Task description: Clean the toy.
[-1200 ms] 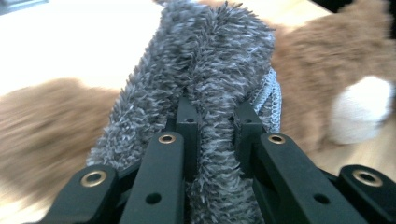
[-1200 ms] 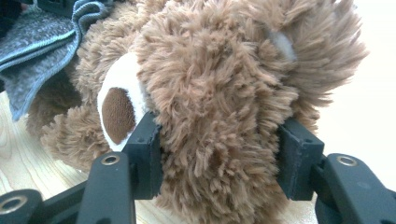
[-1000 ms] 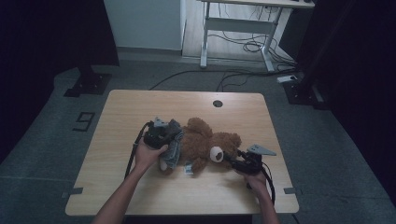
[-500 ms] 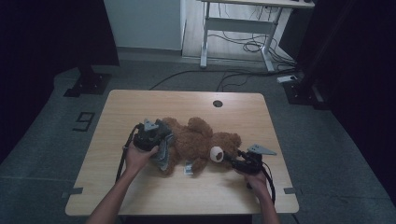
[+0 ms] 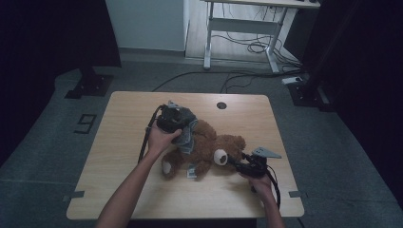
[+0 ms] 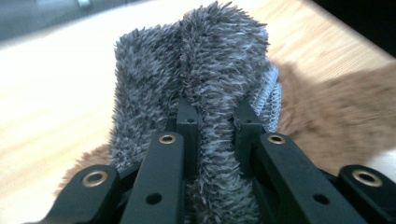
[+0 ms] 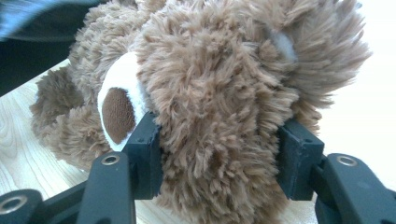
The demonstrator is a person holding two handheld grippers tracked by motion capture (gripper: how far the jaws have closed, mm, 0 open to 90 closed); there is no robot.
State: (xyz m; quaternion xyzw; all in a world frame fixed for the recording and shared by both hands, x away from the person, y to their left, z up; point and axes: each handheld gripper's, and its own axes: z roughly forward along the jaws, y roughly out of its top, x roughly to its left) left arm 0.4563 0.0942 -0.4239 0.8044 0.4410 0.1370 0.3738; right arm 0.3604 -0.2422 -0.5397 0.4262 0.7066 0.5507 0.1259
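Observation:
A brown teddy bear [image 5: 211, 148] lies on the wooden table [image 5: 119, 190], its head toward the right. My left gripper [image 5: 177, 122] hovers over the bear's body, shut on a fold of fuzzy grey cloth [image 5: 187, 136] that hangs from it onto the bear. In the left gripper view the grey cloth [image 6: 196, 70] is pinched between the jaws of the left gripper [image 6: 215, 122], with brown fur [image 6: 336, 121] behind. My right gripper [image 5: 236, 164] lies low at the bear's head. In the right gripper view, the right gripper [image 7: 219, 158] presses its jaws into both sides of the bear's head [image 7: 219, 93].
A round cable hole [image 5: 221, 105] sits near the table's far edge. Beyond the table stand a white desk frame [image 5: 247, 28] with floor cables, and a black stand base [image 5: 90, 85] at the left. A number mark [image 5: 85, 123] is on the floor.
My left hand first drew left, then rose toward the far side with the grey cloth still pinched. The right gripper and the bear's head stayed put.

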